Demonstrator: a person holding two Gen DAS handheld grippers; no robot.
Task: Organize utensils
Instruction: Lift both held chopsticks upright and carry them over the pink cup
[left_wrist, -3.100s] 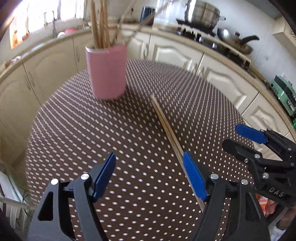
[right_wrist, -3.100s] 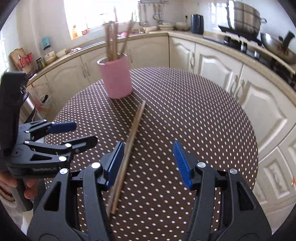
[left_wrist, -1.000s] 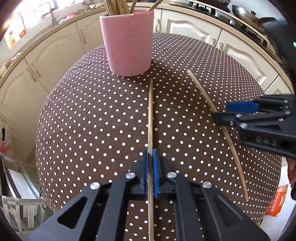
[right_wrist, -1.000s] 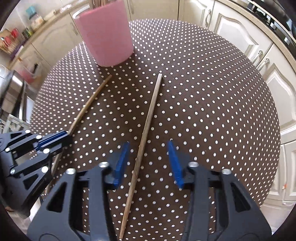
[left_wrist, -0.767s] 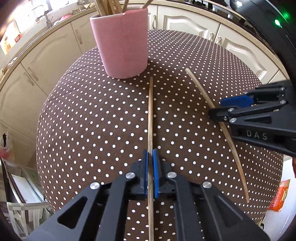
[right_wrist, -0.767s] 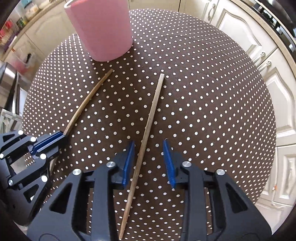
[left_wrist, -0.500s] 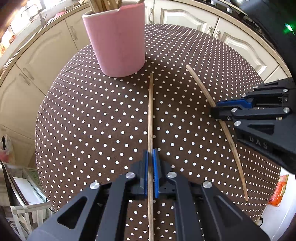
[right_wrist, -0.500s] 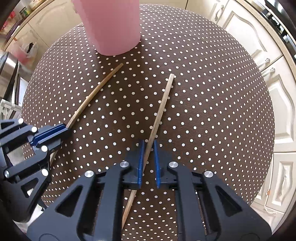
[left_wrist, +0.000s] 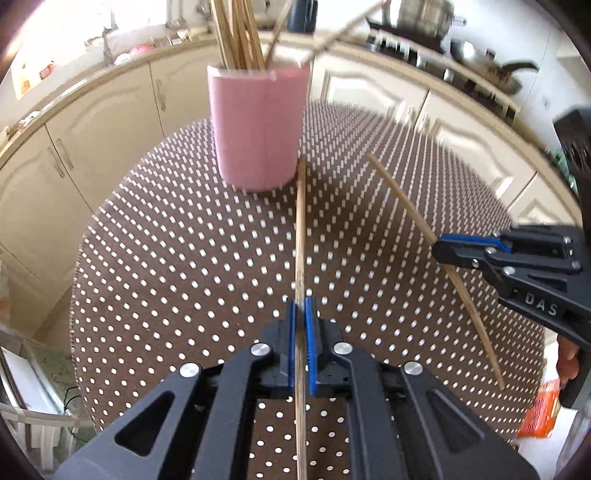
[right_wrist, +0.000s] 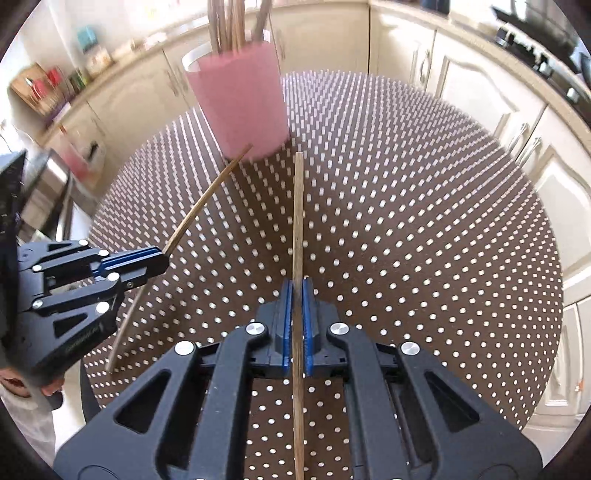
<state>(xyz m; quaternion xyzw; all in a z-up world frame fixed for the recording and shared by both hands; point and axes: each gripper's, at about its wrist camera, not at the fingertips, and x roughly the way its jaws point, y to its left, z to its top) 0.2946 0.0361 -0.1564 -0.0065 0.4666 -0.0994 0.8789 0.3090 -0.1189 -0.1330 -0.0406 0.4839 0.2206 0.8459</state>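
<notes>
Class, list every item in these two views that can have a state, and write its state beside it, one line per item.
Left tongs: shut on a chopstick.
Right tongs: shut on a chopstick.
Left chopstick: gripped, pointing toward the cup.
Right chopstick: gripped, pointing toward the cup.
Pink cup: upright, holding many chopsticks.
Chopsticks in cup: standing, leaning apart.
Table: covered with a brown dotted cloth.
</notes>
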